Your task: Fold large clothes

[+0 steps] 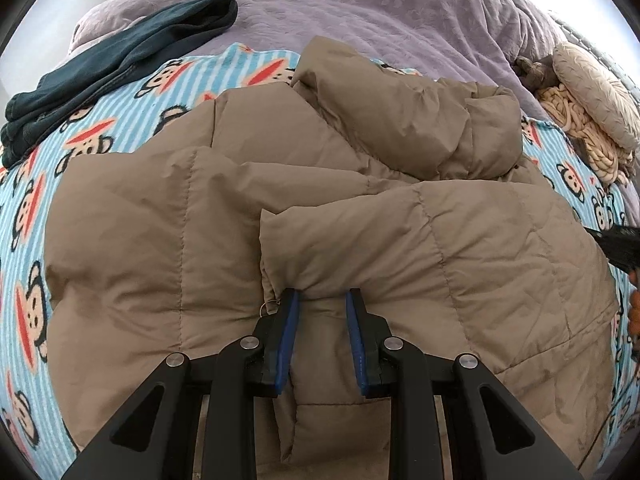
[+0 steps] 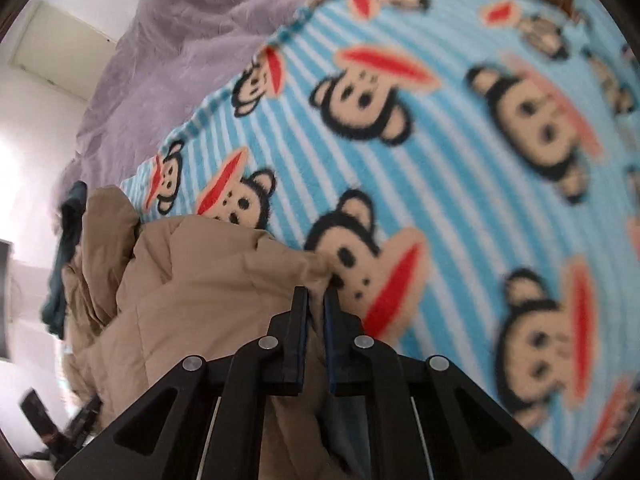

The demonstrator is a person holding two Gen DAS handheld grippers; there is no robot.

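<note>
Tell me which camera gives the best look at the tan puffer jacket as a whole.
The left wrist view: the tan puffer jacket fills the frame there, spread over the monkey-print blanket, quilting and folds sharp. The right wrist view shows only one bunched edge of it at lower left, somewhat blurred.

A blue-and-white striped monkey-print fleece blanket (image 1: 168, 76) covers the bed; beyond it lies a rumpled lilac quilt (image 1: 380, 12); a dark teal garment (image 1: 120, 56) lies bunched at the blanket's far left edge; a cream chunky-knit cushion (image 1: 588, 92) sits far right.
</note>
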